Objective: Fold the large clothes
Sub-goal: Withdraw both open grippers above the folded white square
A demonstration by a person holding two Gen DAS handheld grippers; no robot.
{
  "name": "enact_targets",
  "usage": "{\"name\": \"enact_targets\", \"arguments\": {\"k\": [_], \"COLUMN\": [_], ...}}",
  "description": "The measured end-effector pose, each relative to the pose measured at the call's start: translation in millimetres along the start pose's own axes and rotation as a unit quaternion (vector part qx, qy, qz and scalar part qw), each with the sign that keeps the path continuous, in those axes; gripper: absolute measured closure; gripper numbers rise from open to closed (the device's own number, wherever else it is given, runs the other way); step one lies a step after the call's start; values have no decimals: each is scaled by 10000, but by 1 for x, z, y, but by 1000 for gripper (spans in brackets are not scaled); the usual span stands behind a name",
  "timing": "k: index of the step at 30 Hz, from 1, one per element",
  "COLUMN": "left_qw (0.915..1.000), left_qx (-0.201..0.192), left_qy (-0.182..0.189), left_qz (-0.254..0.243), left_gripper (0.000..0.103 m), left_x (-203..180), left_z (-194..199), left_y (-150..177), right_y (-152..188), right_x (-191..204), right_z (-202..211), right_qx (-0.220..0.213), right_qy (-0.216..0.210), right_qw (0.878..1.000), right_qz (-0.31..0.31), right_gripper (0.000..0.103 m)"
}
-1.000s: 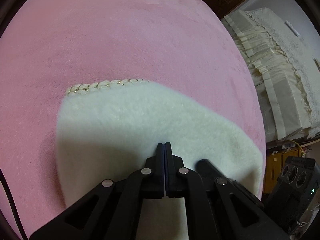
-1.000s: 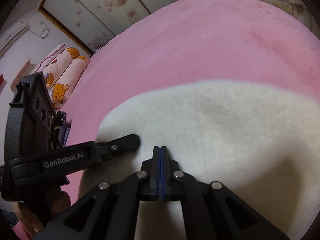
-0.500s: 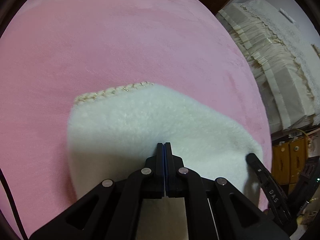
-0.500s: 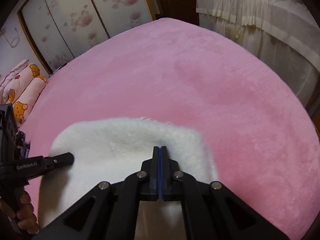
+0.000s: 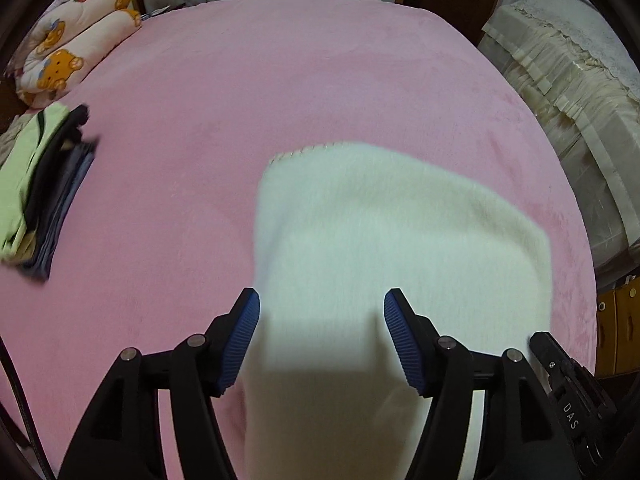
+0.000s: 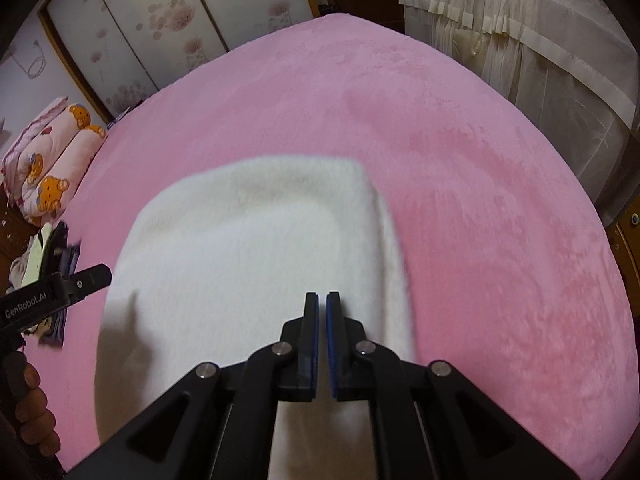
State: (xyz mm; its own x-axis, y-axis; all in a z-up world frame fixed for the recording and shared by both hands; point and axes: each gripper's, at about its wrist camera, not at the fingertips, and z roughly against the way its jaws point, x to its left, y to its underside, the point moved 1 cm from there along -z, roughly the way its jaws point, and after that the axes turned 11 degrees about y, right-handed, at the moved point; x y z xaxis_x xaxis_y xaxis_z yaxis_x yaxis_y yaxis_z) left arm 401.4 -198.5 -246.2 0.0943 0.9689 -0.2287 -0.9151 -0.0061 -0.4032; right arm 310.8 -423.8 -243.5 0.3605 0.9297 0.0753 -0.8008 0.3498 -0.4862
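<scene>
A folded white fleece garment (image 5: pixel 380 240) lies on the pink bed (image 5: pixel 240 100); a braided trim edge shows at its far side. It also shows in the right wrist view (image 6: pixel 248 248). My left gripper (image 5: pixel 322 312) is wide open above the garment's near edge, holding nothing. My right gripper (image 6: pixel 322 308) hovers over the garment's near right part with its jaws a narrow gap apart and nothing between them. The left gripper's finger (image 6: pixel 86 280) shows at the garment's left edge.
A stack of folded clothes (image 5: pixel 36 188) lies at the bed's left side. Bear-print pillows (image 5: pixel 76 36) sit at the far left corner. A cream lace-covered piece of furniture (image 5: pixel 580 100) stands right of the bed. Sliding wardrobe doors (image 6: pixel 160 20) stand behind.
Both grippers were shut over the garment; the left has opened wide and the right has parted slightly. Both have pulled back and up, so more of the bed shows.
</scene>
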Motion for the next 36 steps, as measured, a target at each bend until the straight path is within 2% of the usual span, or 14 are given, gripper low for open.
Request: {"name": "enact_targets", "arguments": {"k": [4,9,14,16,19,21,28,36], "left_qw": [9997,9988,9976,9971,9968,9965,9967,9963], "left_qx": [198,420,633,702,673,640,619,637], "left_qy": [-141,-226,-267,-283,-335,-337,-171,-142], "left_qz": [51,118,24,-52,-281,-427,-489,-568], "left_gripper": [36,27,26,25,17,16,8,6], "left_x": [2,4,-2,-5,-11,-15,-20,-19], "left_z": [19,38,58,67,83,91,111,118], "left_y": [36,75,105,110,115,114,113,111], "right_y": [21,42,65,73,82,87,83,65], "right_x": [2,6,7,6,1,0,-2,9], "right_z": [21,43,56,60,67,75,104,129], "right_qx": [205,460,935,1170,1454,1497,1233,778], "right_qy": [16,48,73,105,132,112,174,172], "right_qw": [9997,9985,9945,9919,9883,9876,9905,9936], "right_qz": [120,282,469,480,438,453,584,804], "right_gripper": [64,47,41,36,28,26,14,12]}}
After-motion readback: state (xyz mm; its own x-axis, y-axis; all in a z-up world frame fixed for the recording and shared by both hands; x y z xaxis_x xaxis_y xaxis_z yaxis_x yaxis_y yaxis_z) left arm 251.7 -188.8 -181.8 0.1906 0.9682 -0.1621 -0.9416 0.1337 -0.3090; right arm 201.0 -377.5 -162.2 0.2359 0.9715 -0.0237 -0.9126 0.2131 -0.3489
